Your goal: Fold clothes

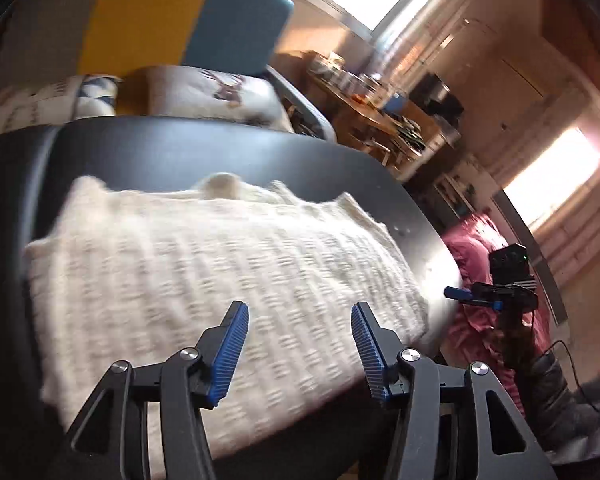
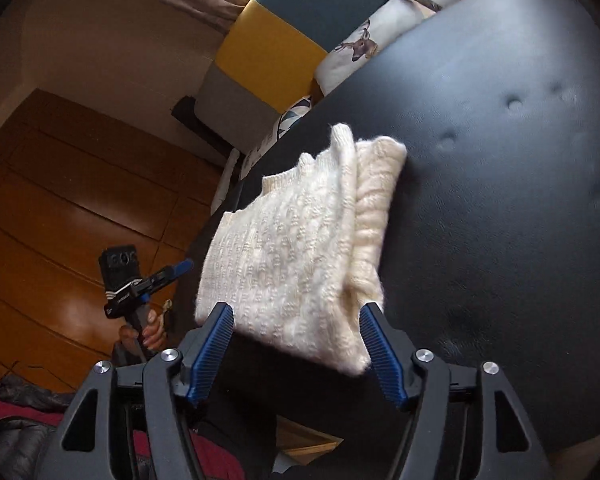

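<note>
both grippers, left (image 1: 298,320) and right (image 2: 296,322), are spread and hold nothing. your folded sweater (image 2: 300,248) lies near the edge of the black seat (image 2: 500,200); nudge it and it could slide off.

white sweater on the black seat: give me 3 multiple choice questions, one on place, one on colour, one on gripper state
1. Where does the white sweater lie?
A. on the black padded surface
B. on the wooden floor
C. in a basket

2. What colour are the gripper pads?
A. red
B. blue
C. green

3. How are the left gripper and right gripper?
A. both clamped on the sweater
B. one holding a sleeve
C. both open, holding nothing

Answers: 1 A, black upholstery surrounds the folded knit. 2 B, ribbed blue pads show in both views. 3 C, wide gaps separate the fingers.
</note>
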### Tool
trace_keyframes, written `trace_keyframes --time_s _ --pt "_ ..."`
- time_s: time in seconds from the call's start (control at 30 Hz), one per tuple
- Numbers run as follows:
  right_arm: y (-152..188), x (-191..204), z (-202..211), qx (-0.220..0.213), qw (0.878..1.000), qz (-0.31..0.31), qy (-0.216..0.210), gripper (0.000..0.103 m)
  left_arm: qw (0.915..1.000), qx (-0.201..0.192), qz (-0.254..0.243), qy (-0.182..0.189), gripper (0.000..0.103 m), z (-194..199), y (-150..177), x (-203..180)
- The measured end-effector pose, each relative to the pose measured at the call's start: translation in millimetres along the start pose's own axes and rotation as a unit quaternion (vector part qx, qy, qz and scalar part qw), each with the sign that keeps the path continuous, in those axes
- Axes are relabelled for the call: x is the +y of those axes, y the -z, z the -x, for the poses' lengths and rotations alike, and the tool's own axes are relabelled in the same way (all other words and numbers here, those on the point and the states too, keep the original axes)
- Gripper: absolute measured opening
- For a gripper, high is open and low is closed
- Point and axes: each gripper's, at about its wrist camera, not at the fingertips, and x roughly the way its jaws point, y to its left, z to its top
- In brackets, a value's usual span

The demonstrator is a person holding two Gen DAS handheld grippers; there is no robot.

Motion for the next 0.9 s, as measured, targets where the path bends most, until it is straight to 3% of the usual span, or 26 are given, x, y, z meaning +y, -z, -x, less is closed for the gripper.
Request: trace_keyframes --time_s 0.17,0.3,0.43,0.53,0.7,0.73,0.9 --pt "-13 -27 -28 0.028 0.996 -0.017 -0.083 0.068 0.992 0.073 -0.1 0.026 0.054 -91 -43 -60" --pt "-29 -36 -56 0.065 0.989 -0.018 -0.13 0.068 0.986 0.114 -0.12 0.021 0.053 -134 -60 -68" --pt "-38 -37 -83 0.133 0.98 -0.015 -0.145 0.068 0.9841 0.135 -0.115 0.016 0.053 -159 -72 -64" --pt "-26 -13 -95 0.217 0.959 0.023 -0.179 0.068 0.981 0.146 -0.128 0.009 0.052 -174 -76 -66" --pt "15 26 -131 0.357 0.919 0.097 -0.138 0.068 0.9655 0.192 -0.174 -0.026 0.053 -215 -67 -78" --pt "24 29 -135 0.379 0.91 0.114 -0.125 0.063 0.9626 0.199 -0.18 -0.038 0.055 -222 -62 -78" --pt "28 20 -121 0.361 0.92 0.097 -0.119 0.058 0.9555 0.192 -0.214 -0.064 0.056 -223 -57 -90"
